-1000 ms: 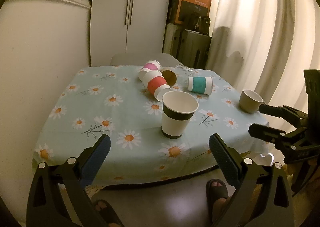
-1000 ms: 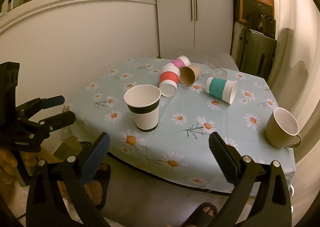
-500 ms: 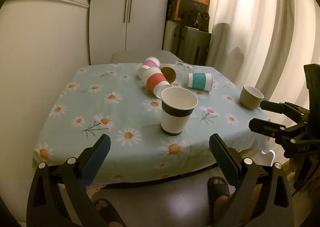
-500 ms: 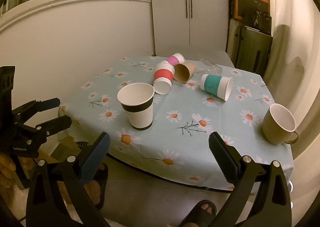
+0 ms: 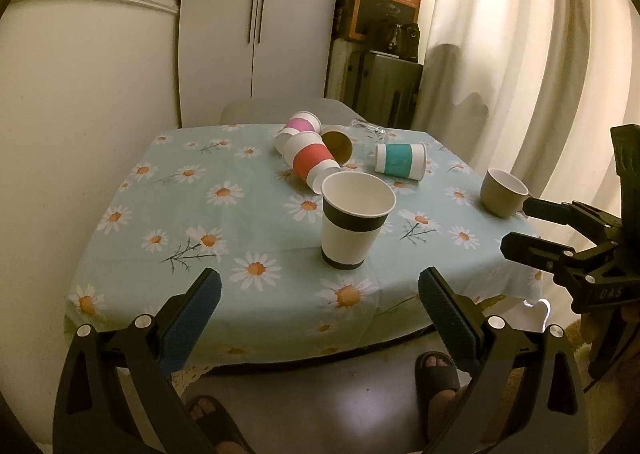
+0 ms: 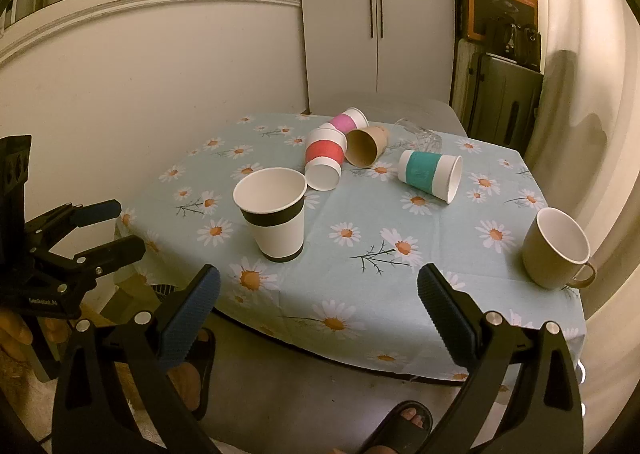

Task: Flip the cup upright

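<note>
A white paper cup with black bands (image 5: 354, 224) (image 6: 276, 220) stands upright near the table's front edge. Behind it lie on their sides a red-banded cup (image 5: 312, 164) (image 6: 325, 158), a pink-banded cup (image 5: 300, 124) (image 6: 347, 120), a brown cup (image 5: 338, 142) (image 6: 366, 146), a teal-banded cup (image 5: 400, 161) (image 6: 430, 174) and a clear glass (image 6: 418, 136). A tan mug (image 5: 502, 192) (image 6: 556, 248) stands upright at the right. My left gripper (image 5: 318, 300) is open and empty, short of the table; it shows in the right wrist view (image 6: 106, 230). My right gripper (image 6: 318, 300) is open and empty, also seen in the left wrist view (image 5: 520, 226).
The table wears a light blue daisy cloth (image 5: 200, 206) (image 6: 360, 266). A wall is at the left, a white cupboard (image 5: 256, 22) and stacked boxes (image 5: 380, 6) behind, a curtain (image 5: 520, 54) at the right. Sandalled feet (image 5: 436, 374) stand on the floor below.
Both grippers have drawn back slightly from the table and stay open. The cups have not moved.
</note>
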The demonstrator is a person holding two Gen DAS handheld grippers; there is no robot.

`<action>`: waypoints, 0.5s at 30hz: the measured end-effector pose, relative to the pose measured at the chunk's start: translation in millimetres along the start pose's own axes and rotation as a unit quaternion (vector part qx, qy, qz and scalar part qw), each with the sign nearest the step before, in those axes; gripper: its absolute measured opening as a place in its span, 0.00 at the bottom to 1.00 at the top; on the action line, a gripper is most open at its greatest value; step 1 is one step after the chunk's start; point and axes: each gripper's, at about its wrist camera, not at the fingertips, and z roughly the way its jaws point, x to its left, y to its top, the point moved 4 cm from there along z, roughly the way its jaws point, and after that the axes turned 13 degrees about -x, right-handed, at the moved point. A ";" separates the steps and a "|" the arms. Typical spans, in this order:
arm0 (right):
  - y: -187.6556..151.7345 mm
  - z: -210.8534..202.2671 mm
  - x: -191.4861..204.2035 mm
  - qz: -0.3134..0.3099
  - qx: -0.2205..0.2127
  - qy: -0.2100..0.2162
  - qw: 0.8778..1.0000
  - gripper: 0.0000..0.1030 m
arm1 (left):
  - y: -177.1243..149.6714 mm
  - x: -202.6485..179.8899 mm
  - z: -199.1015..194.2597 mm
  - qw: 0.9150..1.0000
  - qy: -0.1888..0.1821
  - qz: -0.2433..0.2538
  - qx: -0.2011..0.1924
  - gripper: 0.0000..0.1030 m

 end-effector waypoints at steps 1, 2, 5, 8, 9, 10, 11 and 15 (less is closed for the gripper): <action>0.1 -0.1 -0.1 0.000 0.000 -0.001 1.000 0.95 | 0.0 0.0 -0.1 1.000 -0.001 -0.001 0.000 0.94; -0.1 0.0 0.2 0.001 0.000 0.000 1.000 0.95 | 0.0 -0.2 0.0 1.000 -0.001 -0.001 0.000 0.94; 0.5 0.5 1.3 -0.002 0.000 0.001 1.000 0.95 | 0.0 -0.3 0.0 1.000 0.000 0.000 0.000 0.94; 0.8 1.2 2.6 -0.005 0.002 0.003 1.000 0.95 | -0.1 -0.2 0.0 1.000 0.000 0.000 0.001 0.94; 0.9 1.4 2.7 -0.006 0.002 0.003 1.000 0.95 | -0.1 -0.2 0.0 1.000 0.000 0.000 0.001 0.94; 1.2 1.0 2.4 -0.006 0.001 0.002 1.000 0.95 | -0.1 0.0 -0.2 1.000 0.001 0.000 0.001 0.94; 1.2 0.8 2.5 -0.005 -0.001 0.001 1.000 0.95 | -0.5 -0.2 -0.3 1.000 0.000 0.000 0.001 0.94; 1.0 2.0 1.3 -0.001 0.001 0.002 1.000 0.95 | -0.9 -0.7 -0.6 1.000 -0.001 0.002 0.001 0.94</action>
